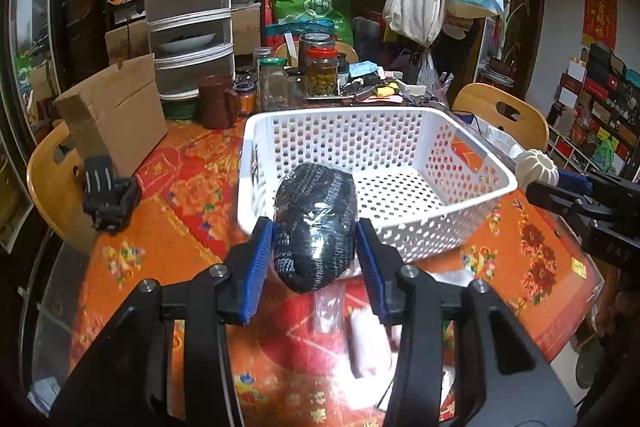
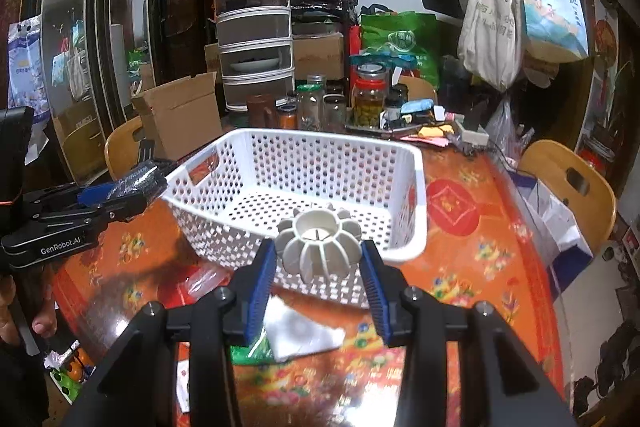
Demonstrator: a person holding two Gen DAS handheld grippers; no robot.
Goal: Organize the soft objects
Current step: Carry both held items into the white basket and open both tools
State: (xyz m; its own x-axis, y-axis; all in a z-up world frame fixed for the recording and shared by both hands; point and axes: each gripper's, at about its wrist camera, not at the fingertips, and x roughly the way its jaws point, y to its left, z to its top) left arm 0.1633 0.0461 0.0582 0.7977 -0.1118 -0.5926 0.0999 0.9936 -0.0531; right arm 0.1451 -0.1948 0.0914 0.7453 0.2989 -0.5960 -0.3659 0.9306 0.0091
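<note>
A white perforated basket (image 1: 400, 131) stands on the red floral tablecloth; it also shows in the right wrist view (image 2: 280, 155). My left gripper (image 1: 316, 243) is shut on a black knitted bundle wrapped in clear plastic (image 1: 316, 227), held above the basket's near rim. My right gripper (image 2: 320, 259) is shut on a white ribbed pumpkin-shaped soft object (image 2: 320, 243), held over the basket's near edge. The right gripper (image 1: 560, 187) with the white object (image 1: 536, 167) shows at the basket's right in the left wrist view. The left gripper (image 2: 120, 195) shows at the basket's left in the right wrist view.
Soft packets lie on the table below the grippers: a pink-white roll (image 1: 368, 343), a white bag (image 2: 300, 331). Behind the basket stand glass jars (image 1: 320, 71), a brown mug (image 1: 218, 101), a cardboard box (image 1: 116, 115) and a tiered cover (image 1: 190, 7). Wooden chairs (image 1: 504, 115) flank the table.
</note>
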